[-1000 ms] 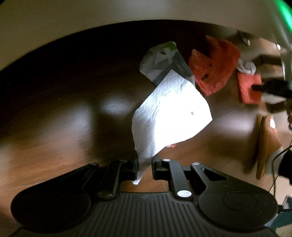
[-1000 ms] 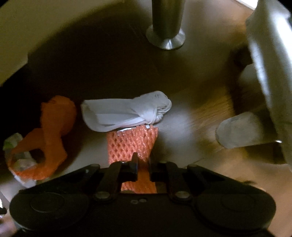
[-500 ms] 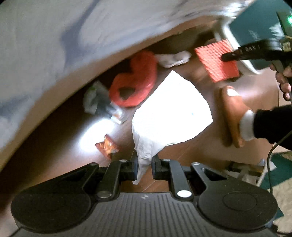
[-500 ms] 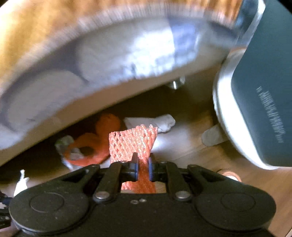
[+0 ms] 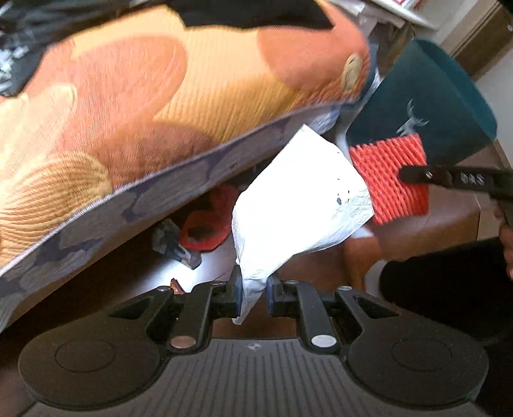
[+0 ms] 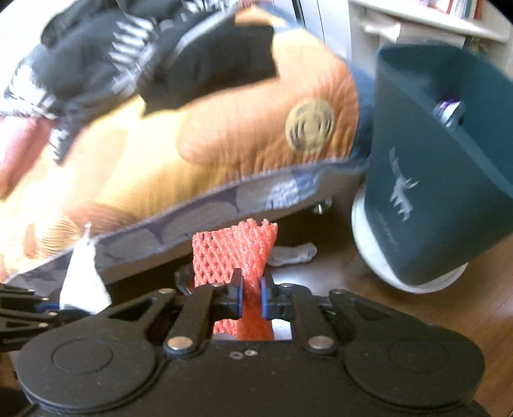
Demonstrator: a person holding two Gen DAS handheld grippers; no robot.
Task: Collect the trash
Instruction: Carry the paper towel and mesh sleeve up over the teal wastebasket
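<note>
My left gripper (image 5: 253, 293) is shut on a white paper towel (image 5: 295, 205) and holds it up off the floor. My right gripper (image 6: 251, 296) is shut on a red foam fruit net (image 6: 234, 253); the net also shows in the left wrist view (image 5: 391, 179), level with the towel. A dark teal trash bin (image 6: 433, 179) with a white base stands to the right, and it also shows in the left wrist view (image 5: 426, 106). An orange plastic bag (image 5: 205, 221) and a crumpled wrapper (image 5: 170, 240) lie on the floor under the bed.
A bed with an orange patterned cover (image 5: 144, 106) fills the upper left of both views. A white sock (image 6: 293, 253) lies on the wooden floor (image 6: 400, 314) near the bin. A white shelf (image 6: 410, 22) stands behind the bin.
Both grippers have risen from the floor under the bed with their items held. The views now look up at the bed cover and the teal bin.
</note>
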